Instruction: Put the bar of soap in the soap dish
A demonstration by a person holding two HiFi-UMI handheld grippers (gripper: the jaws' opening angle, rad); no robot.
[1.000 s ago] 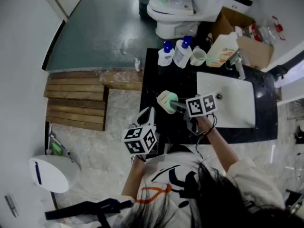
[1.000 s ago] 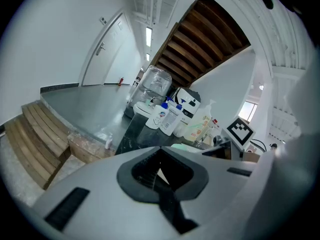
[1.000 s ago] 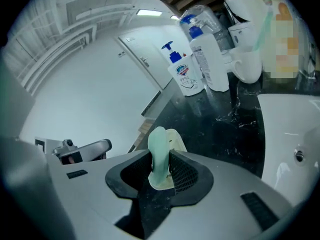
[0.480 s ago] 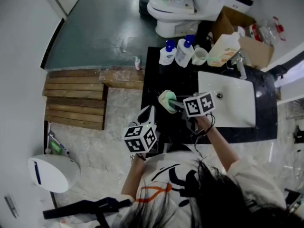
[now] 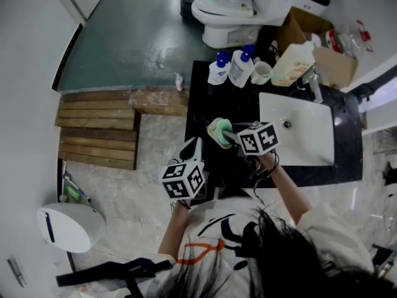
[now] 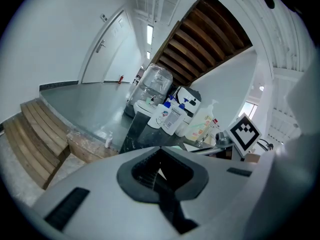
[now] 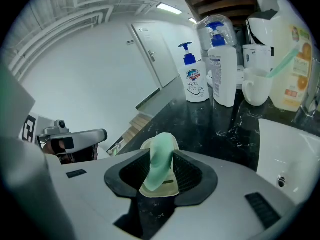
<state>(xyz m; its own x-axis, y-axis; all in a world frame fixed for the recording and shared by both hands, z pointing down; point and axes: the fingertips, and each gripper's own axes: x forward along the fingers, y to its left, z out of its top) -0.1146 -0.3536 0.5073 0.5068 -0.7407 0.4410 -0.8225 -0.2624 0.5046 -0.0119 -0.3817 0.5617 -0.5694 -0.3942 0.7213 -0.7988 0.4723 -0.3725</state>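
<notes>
On the black counter [image 5: 214,98], near its left edge, my right gripper [image 5: 227,135] is shut on the pale green bar of soap [image 5: 218,129]. In the right gripper view the soap [image 7: 161,156] stands tilted on edge between the jaws, its lower end in or just above the cream soap dish [image 7: 161,188]; whether they touch is unclear. My left gripper [image 5: 191,149] hangs off the counter's front left corner, its jaws together with nothing in them. The left gripper view shows the same shut gripper [image 6: 160,171].
Two blue-capped pump bottles [image 5: 218,70] [image 5: 239,66], a white mug [image 5: 260,74] and a large bottle [image 5: 290,64] line the counter's back. A white basin [image 5: 304,132] with a tap [image 5: 314,85] lies to the right. A toilet [image 5: 228,14] and wooden steps [image 5: 99,128] are beyond.
My right gripper has edged slightly left with the soap still held. The left gripper has barely moved.
</notes>
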